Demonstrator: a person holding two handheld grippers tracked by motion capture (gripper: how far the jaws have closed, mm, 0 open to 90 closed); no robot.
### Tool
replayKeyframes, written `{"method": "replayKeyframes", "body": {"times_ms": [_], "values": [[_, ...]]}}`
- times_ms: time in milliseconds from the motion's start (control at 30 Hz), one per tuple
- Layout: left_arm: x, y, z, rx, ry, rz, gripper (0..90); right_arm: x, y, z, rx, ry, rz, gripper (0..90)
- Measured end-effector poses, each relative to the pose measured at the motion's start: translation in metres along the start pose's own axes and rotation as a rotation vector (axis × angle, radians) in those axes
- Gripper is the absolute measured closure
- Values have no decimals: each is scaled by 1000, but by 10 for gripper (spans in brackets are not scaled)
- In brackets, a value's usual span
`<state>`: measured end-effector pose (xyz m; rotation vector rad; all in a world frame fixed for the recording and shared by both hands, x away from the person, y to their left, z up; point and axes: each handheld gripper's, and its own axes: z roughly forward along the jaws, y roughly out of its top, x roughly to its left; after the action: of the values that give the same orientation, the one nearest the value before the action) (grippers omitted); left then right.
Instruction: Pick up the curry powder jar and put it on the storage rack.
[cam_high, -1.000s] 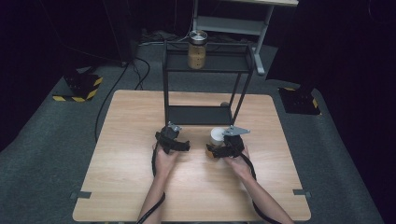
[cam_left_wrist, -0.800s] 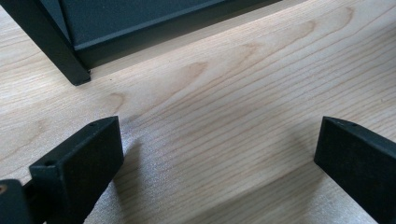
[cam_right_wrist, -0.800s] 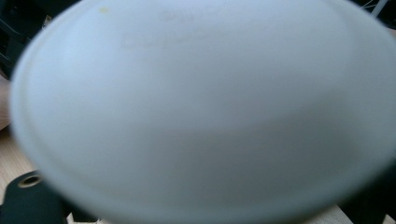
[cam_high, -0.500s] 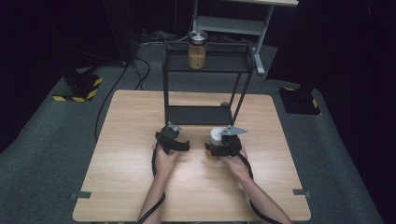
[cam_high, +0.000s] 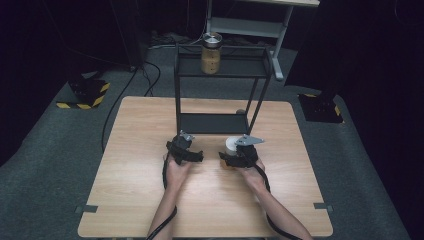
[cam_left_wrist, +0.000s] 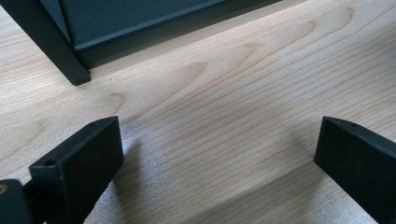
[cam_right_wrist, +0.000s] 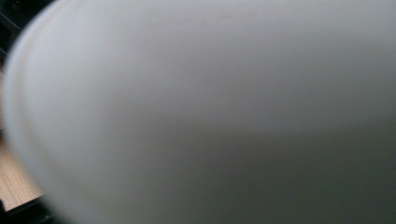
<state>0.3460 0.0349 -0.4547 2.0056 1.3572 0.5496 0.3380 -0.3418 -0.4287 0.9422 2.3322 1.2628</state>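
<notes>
In the high view my left gripper (cam_high: 182, 144) rests on the wooden table (cam_high: 210, 200) in front of a black two-level rack (cam_high: 212, 122). In the left gripper view it (cam_left_wrist: 219, 154) stands open, with bare wood between its fingers (cam_left_wrist: 88, 158) and the rack's foot (cam_left_wrist: 70, 70) just ahead. My right gripper (cam_high: 237, 151) sits at a white round container (cam_high: 231, 144) on the table. That white container (cam_right_wrist: 210, 112) is pressed close to the camera in the right gripper view and hides the jaws. A brown jar with a metal lid (cam_high: 210, 54) stands on the rack's top shelf.
A small round thing (cam_high: 241, 111) lies on the table behind the rack. On the dark carpet are a yellow-and-black striped block (cam_high: 82, 97) and cables (cam_high: 125, 95) at left, a black block (cam_high: 320, 107) at right and a white stand (cam_high: 250, 25) beyond the table.
</notes>
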Motion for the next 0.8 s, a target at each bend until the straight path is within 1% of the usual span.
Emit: {"method": "replayKeyframes", "body": {"times_ms": [200, 400, 600, 800], "values": [[0, 0, 0, 1, 0, 0, 11, 3, 1, 0, 4, -12, -4, 316], [0, 0, 0, 0, 0, -1, 11, 5, 0, 0, -3, -17, -6, 320], [0, 0, 0, 1, 0, 0, 11, 2, 3, 1, 9, -4, -26, 322], [0, 0, 0, 1, 1, 0, 11, 1, 1, 0, -1, 0, -30, 323]]}}
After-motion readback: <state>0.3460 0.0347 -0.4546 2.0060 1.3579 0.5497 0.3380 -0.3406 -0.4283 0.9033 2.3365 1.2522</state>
